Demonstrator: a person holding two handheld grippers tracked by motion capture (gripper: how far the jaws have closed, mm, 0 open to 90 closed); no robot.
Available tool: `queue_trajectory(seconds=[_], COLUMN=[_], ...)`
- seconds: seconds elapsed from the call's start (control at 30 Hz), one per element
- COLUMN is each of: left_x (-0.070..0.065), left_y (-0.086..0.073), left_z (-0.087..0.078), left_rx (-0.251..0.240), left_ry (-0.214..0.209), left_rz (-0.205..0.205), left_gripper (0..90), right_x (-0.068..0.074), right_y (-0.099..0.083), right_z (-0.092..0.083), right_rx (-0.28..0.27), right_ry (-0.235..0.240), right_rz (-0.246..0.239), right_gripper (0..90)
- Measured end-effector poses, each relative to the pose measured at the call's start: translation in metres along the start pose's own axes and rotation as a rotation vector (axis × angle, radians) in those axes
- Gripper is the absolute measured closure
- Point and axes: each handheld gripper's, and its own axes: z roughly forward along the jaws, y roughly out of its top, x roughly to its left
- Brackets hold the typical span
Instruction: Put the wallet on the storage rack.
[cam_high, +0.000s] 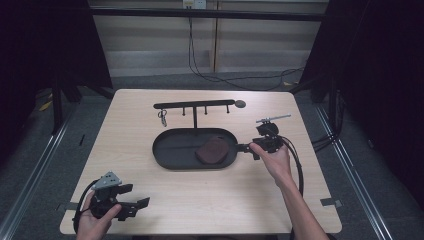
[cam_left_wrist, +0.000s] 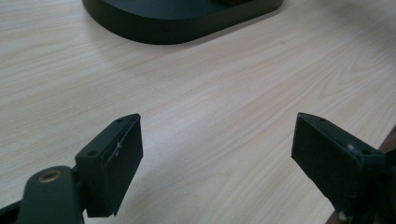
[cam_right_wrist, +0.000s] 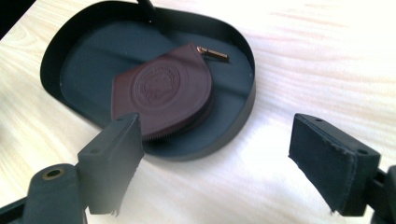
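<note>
A dark red leather coin pouch (cam_high: 212, 149) (cam_right_wrist: 163, 93) with an embossed seal and a brass zip pull lies in the right end of a black oval tray (cam_high: 170, 150) (cam_right_wrist: 243, 112). My right gripper (cam_high: 248, 148) (cam_right_wrist: 215, 163) sits just outside the tray's right rim, jaws open with nothing between them. My left gripper (cam_high: 139, 204) (cam_left_wrist: 217, 163) rests at the table's near left corner, open over bare wood, with the tray's rim (cam_left_wrist: 187, 32) ahead of it.
A black T-shaped rack (cam_high: 195, 106) with pegs rises from the tray's far side; a set of keys (cam_high: 162, 116) hangs from its left peg. Light wooden table (cam_high: 210, 200) with dark floor and cables around it.
</note>
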Motion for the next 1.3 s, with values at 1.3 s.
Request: queue_trajectory(seconds=[1.3], left_x=[0.003], left_y=[-0.002], left_z=[-0.001], left_rx=[-0.022], left_ry=[0.032], left_rz=[-0.047], left_gripper=[16.3], right_x=[-0.031], right_y=[-0.123], right_z=[-0.062], right_rx=[-0.064], right_ry=[-0.097], right_rz=[0.048], right_gripper=[18.6])
